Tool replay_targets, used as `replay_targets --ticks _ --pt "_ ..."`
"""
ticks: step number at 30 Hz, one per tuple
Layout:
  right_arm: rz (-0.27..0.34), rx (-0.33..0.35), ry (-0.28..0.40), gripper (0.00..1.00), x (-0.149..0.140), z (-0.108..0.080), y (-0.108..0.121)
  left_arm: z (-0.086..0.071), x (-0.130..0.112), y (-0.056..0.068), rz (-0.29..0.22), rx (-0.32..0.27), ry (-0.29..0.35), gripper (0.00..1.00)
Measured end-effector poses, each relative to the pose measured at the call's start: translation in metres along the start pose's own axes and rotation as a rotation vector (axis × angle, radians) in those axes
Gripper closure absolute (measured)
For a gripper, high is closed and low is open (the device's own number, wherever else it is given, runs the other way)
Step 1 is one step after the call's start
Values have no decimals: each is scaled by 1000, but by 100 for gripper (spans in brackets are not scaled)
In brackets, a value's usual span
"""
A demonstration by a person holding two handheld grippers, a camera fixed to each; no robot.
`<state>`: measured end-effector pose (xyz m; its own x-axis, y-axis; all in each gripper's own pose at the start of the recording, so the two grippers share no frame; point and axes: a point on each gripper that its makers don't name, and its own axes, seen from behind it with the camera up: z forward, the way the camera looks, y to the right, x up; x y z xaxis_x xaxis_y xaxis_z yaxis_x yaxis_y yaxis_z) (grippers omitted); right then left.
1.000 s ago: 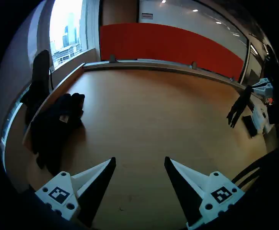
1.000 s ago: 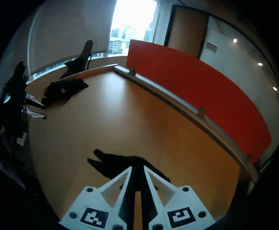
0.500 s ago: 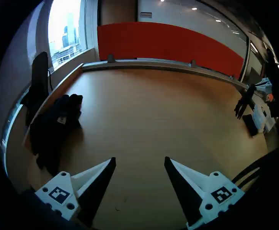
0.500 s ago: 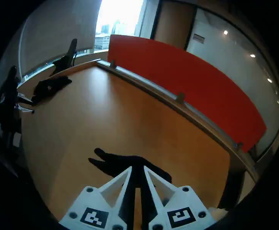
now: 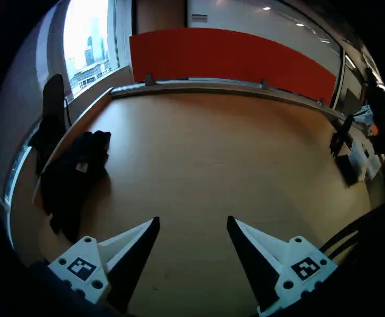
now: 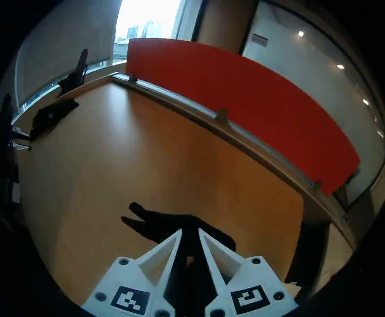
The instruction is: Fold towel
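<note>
A dark towel [image 6: 160,224] hangs from my right gripper [image 6: 189,232], which is shut on it; the cloth spreads out past the fingertips above the wooden table [image 6: 139,153]. In the left gripper view this same cloth [image 5: 339,138] dangles small at the table's far right. My left gripper [image 5: 192,219] stands open over the bare wood [image 5: 203,148] with nothing between its fingers. A heap of dark cloth [image 5: 73,171] lies to its left by the table edge, also seen far off as a dark heap [image 6: 52,112].
A red partition [image 5: 229,53] with a grey rail runs along the table's far edge. A dark chair [image 5: 52,113] stands by the window at left. White and dark items [image 5: 357,161] sit at the far right edge.
The right gripper has swung with the dark towel still in it; in the left gripper view the hanging cloth has drifted right and farther off. The left gripper has barely moved.
</note>
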<state>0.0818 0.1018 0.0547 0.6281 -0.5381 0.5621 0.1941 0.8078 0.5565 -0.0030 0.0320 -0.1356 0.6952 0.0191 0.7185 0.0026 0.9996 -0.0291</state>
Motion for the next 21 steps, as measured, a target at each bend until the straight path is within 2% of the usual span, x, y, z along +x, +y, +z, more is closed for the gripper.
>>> replay_targets --ticks 12,21 --pt "33 -42 -42 94 -15 5 53 0 1 8 8 9 -9 6" --pt "40 -47 -66 94 -27 10 67 1 2 13 10 13 -14 6"
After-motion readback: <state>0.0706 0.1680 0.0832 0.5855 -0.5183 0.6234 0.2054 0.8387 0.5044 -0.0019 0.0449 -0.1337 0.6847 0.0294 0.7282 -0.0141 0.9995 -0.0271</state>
